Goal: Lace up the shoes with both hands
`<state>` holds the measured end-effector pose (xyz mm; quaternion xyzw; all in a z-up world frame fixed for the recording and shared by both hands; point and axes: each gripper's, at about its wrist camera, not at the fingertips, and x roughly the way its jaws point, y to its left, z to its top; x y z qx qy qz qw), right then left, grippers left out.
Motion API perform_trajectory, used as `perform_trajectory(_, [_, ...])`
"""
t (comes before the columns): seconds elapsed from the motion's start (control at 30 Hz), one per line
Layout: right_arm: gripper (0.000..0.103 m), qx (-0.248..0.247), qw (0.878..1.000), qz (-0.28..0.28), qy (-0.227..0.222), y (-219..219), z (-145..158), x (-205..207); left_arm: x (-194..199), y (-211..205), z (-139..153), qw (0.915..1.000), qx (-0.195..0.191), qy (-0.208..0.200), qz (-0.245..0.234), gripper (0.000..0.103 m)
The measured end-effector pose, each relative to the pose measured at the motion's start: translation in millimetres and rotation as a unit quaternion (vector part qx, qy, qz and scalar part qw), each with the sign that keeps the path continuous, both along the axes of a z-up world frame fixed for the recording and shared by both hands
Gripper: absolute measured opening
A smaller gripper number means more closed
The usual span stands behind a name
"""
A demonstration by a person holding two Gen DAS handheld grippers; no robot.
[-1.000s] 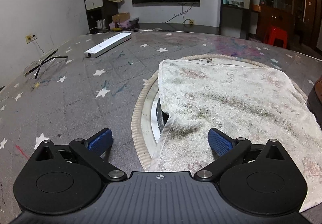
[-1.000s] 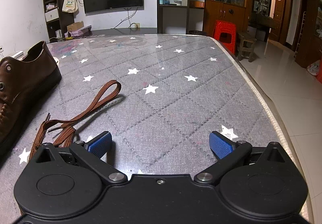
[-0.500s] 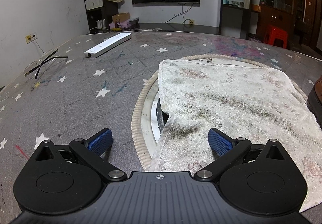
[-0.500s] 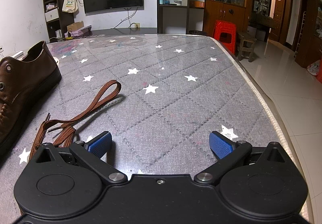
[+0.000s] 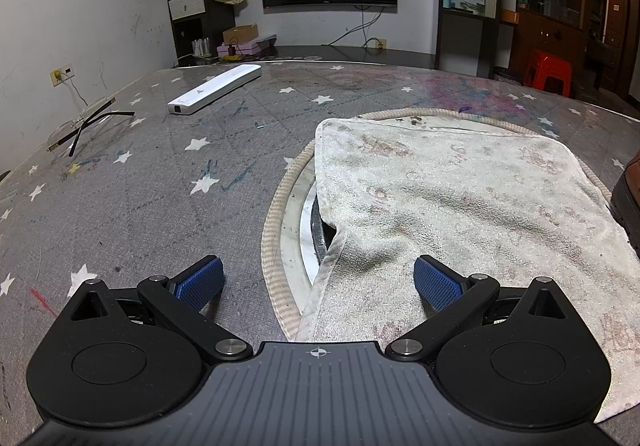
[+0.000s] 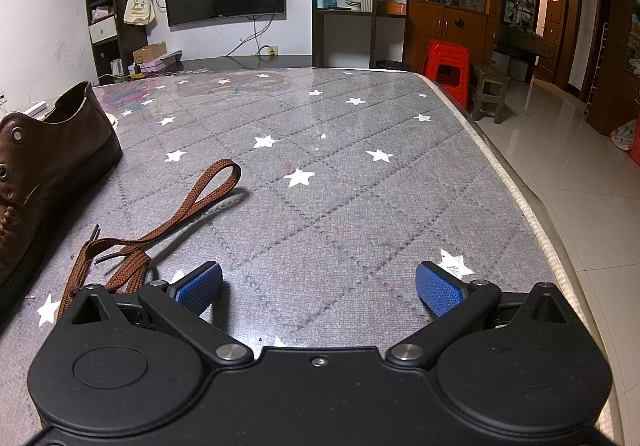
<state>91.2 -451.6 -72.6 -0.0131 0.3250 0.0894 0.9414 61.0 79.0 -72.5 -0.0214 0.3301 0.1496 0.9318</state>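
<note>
Lying just left of the wide-open, empty right hand-held gripper (image 6: pixel 319 288), the shoelace (image 6: pixel 160 221) borders the shoe (image 6: pixel 44 173).

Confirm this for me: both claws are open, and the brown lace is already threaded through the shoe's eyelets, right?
Not quite. The lace is not threaded: the right wrist view shows it lying loose on the table beside the shoe, whose visible eyelets are empty. Both the left claw and right claw are open, as you said.

Brown shoe (image 6: pixel 44 165) upright, eyelets seemingly unlaced; brown lace (image 6: pixel 160 221) loose, looped beside it.
</note>
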Motion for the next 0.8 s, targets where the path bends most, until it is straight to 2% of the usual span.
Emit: perform_trajectory(0.8, [0.103, 0.000, 1.000, 0.000, 0.000, -0.4, -0.1, 0.4, -0.7, 1.6, 0.6, 1.0000, -0.001, 0.000, 0.000, 0.103])
